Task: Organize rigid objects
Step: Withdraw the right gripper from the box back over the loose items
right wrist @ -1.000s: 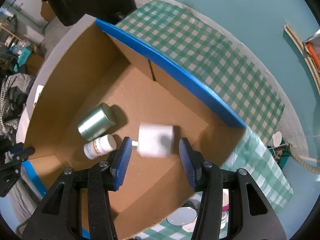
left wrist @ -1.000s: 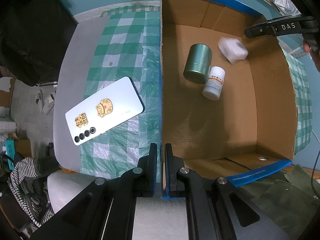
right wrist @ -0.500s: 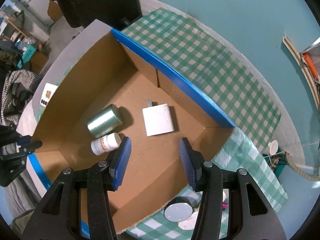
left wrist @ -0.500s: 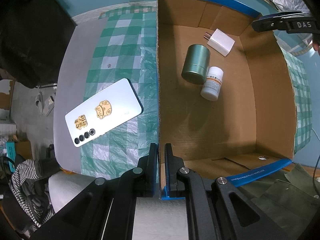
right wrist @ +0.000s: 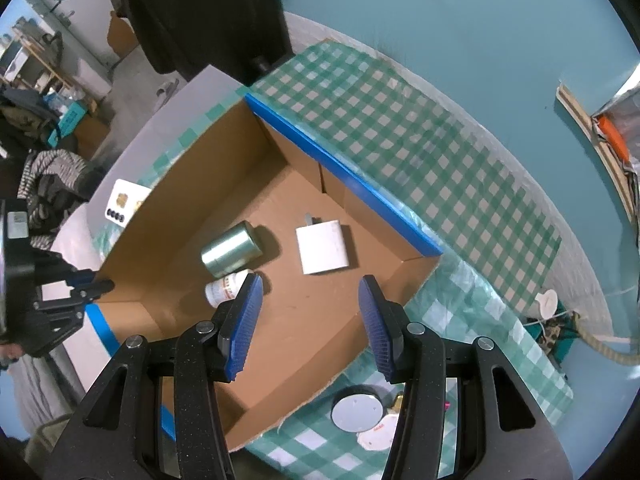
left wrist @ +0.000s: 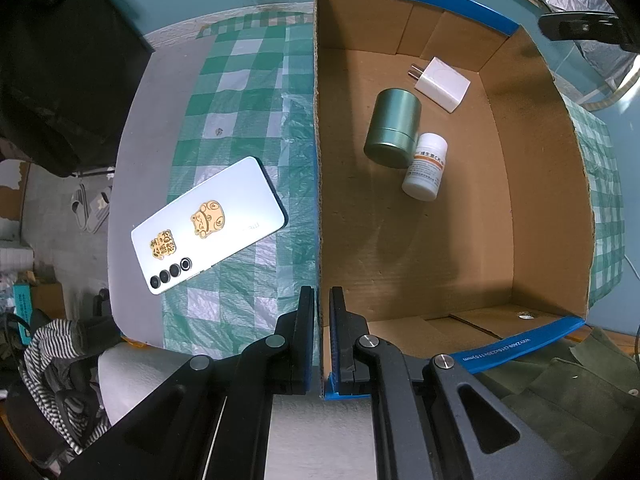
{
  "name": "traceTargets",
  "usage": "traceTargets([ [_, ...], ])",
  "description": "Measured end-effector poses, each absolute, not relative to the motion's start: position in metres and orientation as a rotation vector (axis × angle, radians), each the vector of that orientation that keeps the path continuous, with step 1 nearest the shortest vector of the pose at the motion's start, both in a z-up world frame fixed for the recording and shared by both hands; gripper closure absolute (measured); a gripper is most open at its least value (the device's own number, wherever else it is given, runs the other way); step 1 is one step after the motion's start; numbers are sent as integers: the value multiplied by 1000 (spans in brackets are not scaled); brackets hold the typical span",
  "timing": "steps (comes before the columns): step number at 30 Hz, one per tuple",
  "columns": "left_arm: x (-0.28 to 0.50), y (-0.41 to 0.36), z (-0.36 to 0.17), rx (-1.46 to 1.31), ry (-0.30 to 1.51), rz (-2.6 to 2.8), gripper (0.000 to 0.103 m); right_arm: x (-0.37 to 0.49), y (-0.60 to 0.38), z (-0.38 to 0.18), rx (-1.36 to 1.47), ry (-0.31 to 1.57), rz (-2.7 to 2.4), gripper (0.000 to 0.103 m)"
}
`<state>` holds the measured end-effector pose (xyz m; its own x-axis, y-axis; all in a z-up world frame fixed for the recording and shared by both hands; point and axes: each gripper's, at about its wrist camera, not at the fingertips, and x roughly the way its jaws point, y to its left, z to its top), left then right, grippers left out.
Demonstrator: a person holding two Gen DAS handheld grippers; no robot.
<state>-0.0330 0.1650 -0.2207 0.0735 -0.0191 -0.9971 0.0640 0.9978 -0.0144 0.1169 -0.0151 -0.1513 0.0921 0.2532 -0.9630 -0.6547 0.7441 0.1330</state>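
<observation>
left gripper (left wrist: pixel 319 308) clamped on the near wall of the cardboard box (left wrist: pixel 532 216), jaws nearly together with only the thin blue-taped edge between them, close to the box's near left corner. right gripper (right wrist: pixel 310 320) hovering above the box's open top, jaws spread wide and holding nothing.

inside the box, toward the far end: white charger (left wrist: pixel 441 83) lying flat near the far right corner, prongs toward the far wall; green tin (left wrist: pixel 393 128) lying on its side just beside the charger; white pill bottle (left wrist: pixel 425 166) also on its side, touching the tin's right flank. same three seen from the right wrist: charger (right wrist: pixel 323 246) between the spread jaws and farther off, tin (right wrist: pixel 230 248) to its left, pill bottle (right wrist: pixel 226 292) partly hidden behind the left finger pad (right wrist: pixel 244 320).

outside the box, on the green checked cloth (left wrist: pixel 240 120) covering the desk (left wrist: pixel 136 168): white phone (left wrist: pixel 208 225) face down, at an angle near the desk's left edge, well apart from the box wall, two gold stickers on its back. beyond the box's right wall, near the desk's near edge, a round grey disc (right wrist: pixel 357 412) and a small white piece beside it, too small to identify.
</observation>
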Motion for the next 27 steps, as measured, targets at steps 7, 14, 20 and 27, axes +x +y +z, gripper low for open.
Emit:
traceTargets([
  [7,-33,168,-220,35,1496,-58,96,114,-30,-139,-357,1306,697,53],
  [14,-33,168,-220,38,1499,-56,96,124,-69,-142,-312,1329,629,50],
  [20,-32,167,-220,41,1500,-59,96,130,-102,-155,-316,1350,559,44],
  [27,-32,165,-220,47,1500,-60,96,137,-135,-186,-313,1401,511,44],
])
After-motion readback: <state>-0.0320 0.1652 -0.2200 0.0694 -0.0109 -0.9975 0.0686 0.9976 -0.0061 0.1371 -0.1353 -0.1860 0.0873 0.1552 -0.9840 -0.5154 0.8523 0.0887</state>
